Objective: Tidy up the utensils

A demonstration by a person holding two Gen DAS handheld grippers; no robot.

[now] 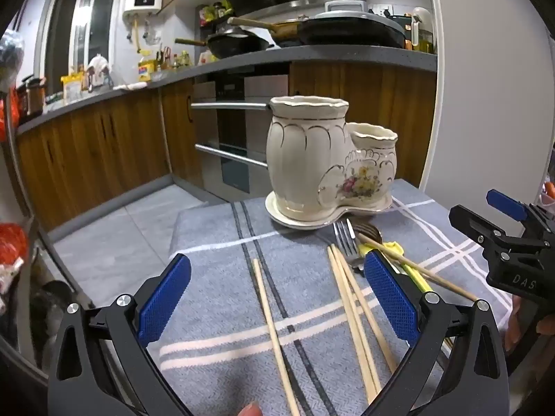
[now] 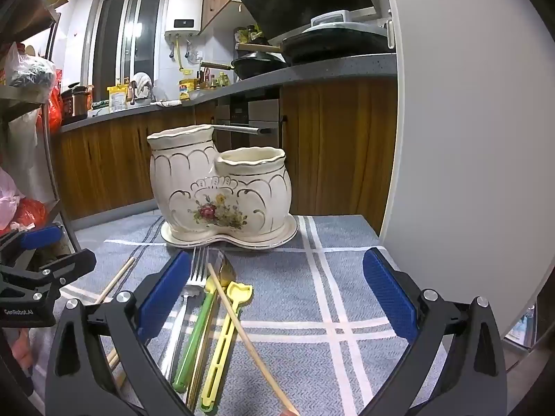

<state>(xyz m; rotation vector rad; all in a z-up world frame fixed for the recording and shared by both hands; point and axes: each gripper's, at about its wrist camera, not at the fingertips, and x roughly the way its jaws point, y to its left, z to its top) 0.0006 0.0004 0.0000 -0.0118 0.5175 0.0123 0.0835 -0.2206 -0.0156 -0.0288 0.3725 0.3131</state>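
A cream ceramic two-pot utensil holder [image 1: 322, 166] [image 2: 222, 190] with a flower print stands on its saucer at the far side of the cloth; both pots look empty. In front of it lie wooden chopsticks [image 1: 274, 332] [image 2: 242, 332], a metal fork [image 1: 345, 242] [image 2: 194, 274], a green-handled utensil [image 2: 196, 332] and a yellow plastic utensil [image 2: 225, 332]. My left gripper [image 1: 277, 298] is open above the chopsticks, holding nothing. My right gripper [image 2: 277, 298] is open above the fork and plastic utensils, holding nothing; it also shows in the left wrist view [image 1: 503, 242].
A grey cloth with white and dark stripes [image 2: 329, 277] covers the small table. Behind are wooden kitchen cabinets [image 1: 104, 145], an oven [image 1: 236, 138] and a counter with pans [image 1: 312, 31]. A white wall [image 2: 468, 121] rises at the right. Shelves with bags [image 2: 27, 104] stand at the left.
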